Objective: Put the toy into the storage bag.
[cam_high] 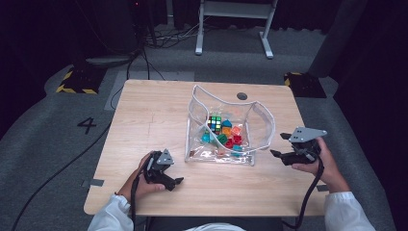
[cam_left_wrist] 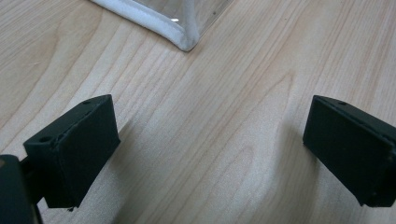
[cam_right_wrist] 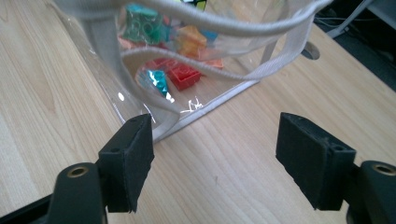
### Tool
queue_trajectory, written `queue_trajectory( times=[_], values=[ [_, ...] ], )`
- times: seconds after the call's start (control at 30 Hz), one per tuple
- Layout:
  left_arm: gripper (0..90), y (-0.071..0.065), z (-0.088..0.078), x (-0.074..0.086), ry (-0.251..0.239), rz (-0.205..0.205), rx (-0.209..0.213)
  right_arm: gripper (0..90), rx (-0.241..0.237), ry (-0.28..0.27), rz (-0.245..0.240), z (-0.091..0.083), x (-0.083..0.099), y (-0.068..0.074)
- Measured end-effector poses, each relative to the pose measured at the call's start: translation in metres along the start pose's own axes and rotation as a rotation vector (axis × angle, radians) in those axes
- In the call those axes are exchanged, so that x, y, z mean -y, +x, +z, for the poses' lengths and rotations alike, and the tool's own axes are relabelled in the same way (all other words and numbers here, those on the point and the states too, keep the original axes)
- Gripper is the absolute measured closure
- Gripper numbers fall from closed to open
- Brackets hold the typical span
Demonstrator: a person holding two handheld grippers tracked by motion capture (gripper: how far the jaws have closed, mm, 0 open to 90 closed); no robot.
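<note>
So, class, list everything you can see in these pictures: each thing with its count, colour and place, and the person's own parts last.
Table: one, light wood, centre.
Bag: one, clear with white trim and straps, mid-table, standing open.
Puzzle cube: one, multicoloured, inside bag.
Toy bricks: several, red, orange, teal, green, inside bag.
Desk frame: one, white, on the floor behind.
Left gripper: one, black, near bag's left corner, open.
Right gripper: one, black, right of bag, open.
Sleeves: two, white, bottom edge.

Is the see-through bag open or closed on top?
Open. The bag gapes at its top rim, and the blocks and puzzle cube show inside.
</note>
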State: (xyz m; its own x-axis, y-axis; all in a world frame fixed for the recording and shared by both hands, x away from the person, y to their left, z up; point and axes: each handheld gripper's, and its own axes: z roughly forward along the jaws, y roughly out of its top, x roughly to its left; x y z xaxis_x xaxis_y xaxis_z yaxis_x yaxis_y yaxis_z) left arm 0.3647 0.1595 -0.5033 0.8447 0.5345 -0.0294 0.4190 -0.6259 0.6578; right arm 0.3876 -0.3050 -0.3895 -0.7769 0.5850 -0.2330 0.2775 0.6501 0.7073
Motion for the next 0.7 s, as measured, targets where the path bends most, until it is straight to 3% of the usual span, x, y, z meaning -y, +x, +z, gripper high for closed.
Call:
queue_trajectory(
  times=[0.23, 0.7],
  values=[
    [3.5, 0.000, 0.000, 0.000, 0.001, 0.001, -0.001, 27.9, 0.009, 0.007, 0.034, 0.010, 0.011, 0.002],
    [3.5, 0.000, 0.000, 0.000, 0.000, 0.000, 0.000, 24.4, 0.049, 0.041, 0.044, 0.021, 0.030, 0.013]
  ],
)
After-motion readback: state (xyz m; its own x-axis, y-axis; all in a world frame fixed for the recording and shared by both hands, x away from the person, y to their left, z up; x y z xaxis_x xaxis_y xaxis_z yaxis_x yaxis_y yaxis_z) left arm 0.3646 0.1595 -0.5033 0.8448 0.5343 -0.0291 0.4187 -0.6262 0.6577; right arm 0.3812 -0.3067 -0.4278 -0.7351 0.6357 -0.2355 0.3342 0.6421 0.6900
